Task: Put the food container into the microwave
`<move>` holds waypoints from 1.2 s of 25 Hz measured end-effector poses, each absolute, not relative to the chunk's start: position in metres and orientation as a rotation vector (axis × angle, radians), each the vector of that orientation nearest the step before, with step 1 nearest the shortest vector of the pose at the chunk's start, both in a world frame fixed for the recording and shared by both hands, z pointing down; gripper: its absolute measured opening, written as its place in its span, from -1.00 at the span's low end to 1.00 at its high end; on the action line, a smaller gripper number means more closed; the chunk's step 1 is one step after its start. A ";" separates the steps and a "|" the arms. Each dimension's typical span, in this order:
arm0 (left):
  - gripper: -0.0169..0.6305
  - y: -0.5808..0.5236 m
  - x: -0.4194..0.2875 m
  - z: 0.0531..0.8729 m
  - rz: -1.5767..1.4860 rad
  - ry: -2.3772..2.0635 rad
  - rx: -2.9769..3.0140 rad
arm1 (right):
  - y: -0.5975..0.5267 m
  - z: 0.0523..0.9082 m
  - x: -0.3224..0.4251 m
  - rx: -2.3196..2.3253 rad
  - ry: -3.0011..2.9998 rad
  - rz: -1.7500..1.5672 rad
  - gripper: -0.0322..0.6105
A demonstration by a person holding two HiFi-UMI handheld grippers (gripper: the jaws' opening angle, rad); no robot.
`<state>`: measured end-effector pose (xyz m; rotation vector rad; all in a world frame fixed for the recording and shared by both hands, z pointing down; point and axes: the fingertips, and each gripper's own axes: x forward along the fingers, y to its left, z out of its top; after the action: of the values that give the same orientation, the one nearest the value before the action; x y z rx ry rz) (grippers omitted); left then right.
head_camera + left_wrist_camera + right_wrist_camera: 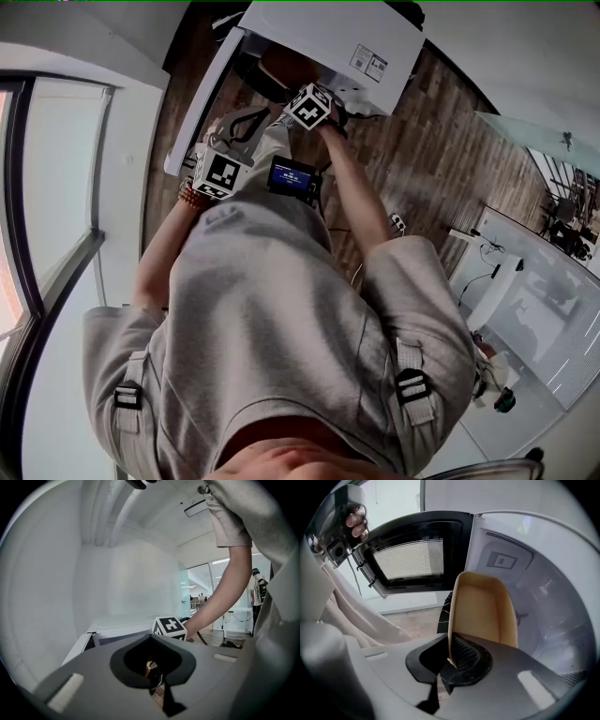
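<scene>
Hanging at left near outer edge of open microwave door (410, 557), left gripper (157, 677) had jaws drawn close together, nothing between them. Right gripper (450, 660) was the nearer one: jaws clamped on near rim of tan food container (485, 609), long axis running straight ahead from jaws. Microwave cavity (553, 597) lay ahead and rightward, container at its mouth, not yet set down.
</scene>
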<state>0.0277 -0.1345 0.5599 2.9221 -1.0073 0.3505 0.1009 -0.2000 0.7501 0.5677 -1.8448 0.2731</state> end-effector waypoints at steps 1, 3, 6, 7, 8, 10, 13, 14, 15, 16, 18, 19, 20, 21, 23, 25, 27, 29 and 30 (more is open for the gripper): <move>-0.96 -0.137 0.027 0.561 0.352 -1.015 2.917 | -0.203 0.750 0.102 0.577 -1.843 0.272 -0.83; -0.96 -0.139 0.027 0.562 0.352 -1.024 2.907 | -0.210 0.750 0.104 0.600 -1.839 0.264 -0.83; -0.96 -0.141 0.029 0.563 0.360 -1.027 2.903 | -0.220 0.751 0.107 0.622 -1.829 0.235 -0.83; -0.96 -0.141 0.030 0.564 0.366 -1.024 2.906 | -0.224 0.751 0.109 0.627 -1.825 0.228 -0.83; -0.96 -0.141 0.032 0.564 0.372 -1.019 2.908 | -0.226 0.752 0.110 0.632 -1.821 0.224 -0.83; -0.96 -0.140 0.034 0.565 0.378 -1.012 2.906 | -0.231 0.754 0.113 0.641 -1.810 0.220 -0.83; -0.96 -0.141 0.033 0.566 0.378 -1.019 2.898 | -0.239 0.755 0.117 0.658 -1.795 0.212 -0.83; -0.96 -0.141 0.033 0.566 0.377 -1.022 2.896 | -0.242 0.755 0.118 0.664 -1.792 0.209 -0.83; -0.96 -0.142 0.033 0.567 0.377 -1.024 2.895 | -0.245 0.755 0.119 0.669 -1.791 0.206 -0.83; -0.96 -0.143 0.033 0.567 0.378 -1.025 2.895 | -0.248 0.755 0.120 0.674 -1.789 0.202 -0.83; -0.96 -0.145 0.034 0.567 0.381 -1.026 2.896 | -0.252 0.754 0.121 0.678 -1.786 0.184 -0.83; -0.96 -0.146 0.035 0.567 0.383 -1.027 2.894 | -0.254 0.753 0.121 0.674 -1.784 0.171 -0.83; -0.96 -0.147 0.035 0.567 0.385 -1.031 2.892 | -0.255 0.753 0.121 0.671 -1.782 0.157 -0.83; -0.96 -0.148 0.035 0.566 0.385 -1.036 2.889 | -0.256 0.753 0.121 0.671 -1.780 0.146 -0.83; -0.96 -0.151 0.034 0.566 0.385 -1.050 2.885 | -0.259 0.754 0.122 0.678 -1.778 0.142 -0.83; -0.96 -0.154 0.033 0.566 0.386 -1.061 2.880 | -0.262 0.755 0.124 0.688 -1.772 0.138 -0.83; -0.96 -0.156 0.033 0.565 0.385 -1.071 2.877 | -0.264 0.758 0.125 0.687 -1.770 0.133 -0.83; -0.96 -0.158 0.033 0.565 0.384 -1.079 2.876 | -0.267 0.760 0.125 0.685 -1.767 0.129 -0.83; -0.96 -0.159 0.033 0.566 0.386 -1.081 2.875 | -0.270 0.760 0.126 0.688 -1.764 0.122 -0.83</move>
<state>0.0325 -0.1594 0.5657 2.8749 -1.0812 0.3856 0.1262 -0.2698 0.7605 0.6882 -1.7642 0.1217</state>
